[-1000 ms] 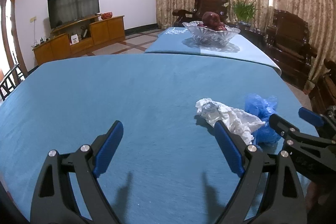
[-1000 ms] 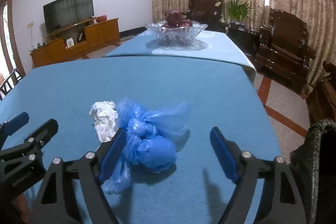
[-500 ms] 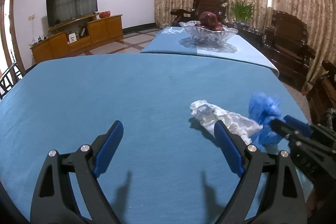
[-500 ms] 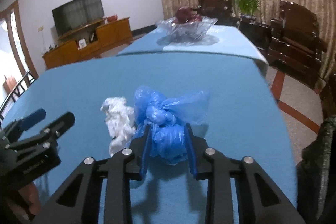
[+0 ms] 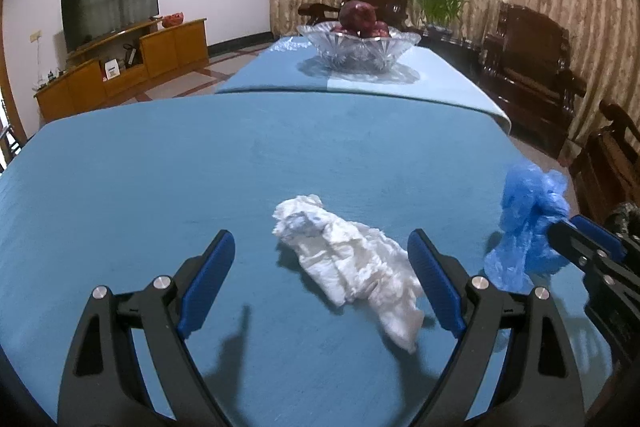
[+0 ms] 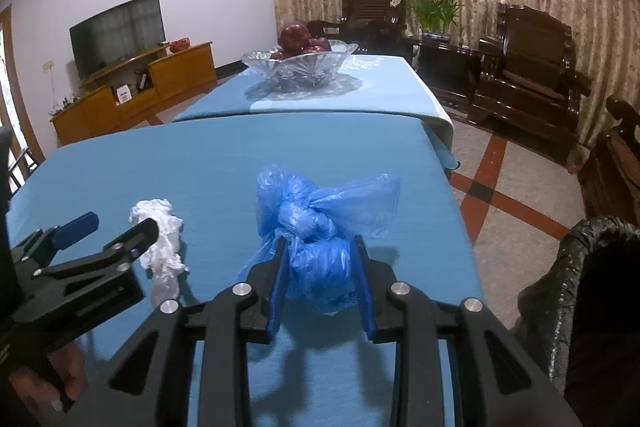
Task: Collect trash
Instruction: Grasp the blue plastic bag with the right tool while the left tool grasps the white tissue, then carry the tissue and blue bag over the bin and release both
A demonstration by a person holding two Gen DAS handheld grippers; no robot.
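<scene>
two scraps: the tissue (image 5: 352, 263) lies between the spread left gripper (image 5: 320, 283), long axis running ten to four; right gripper (image 6: 320, 279) pinches the bag (image 6: 316, 231).

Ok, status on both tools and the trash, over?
Right tool just closed, now clamped on blue plastic bag. Left tool open, straddling white crumpled tissue on the tablecloth. Nothing in the way.
</scene>
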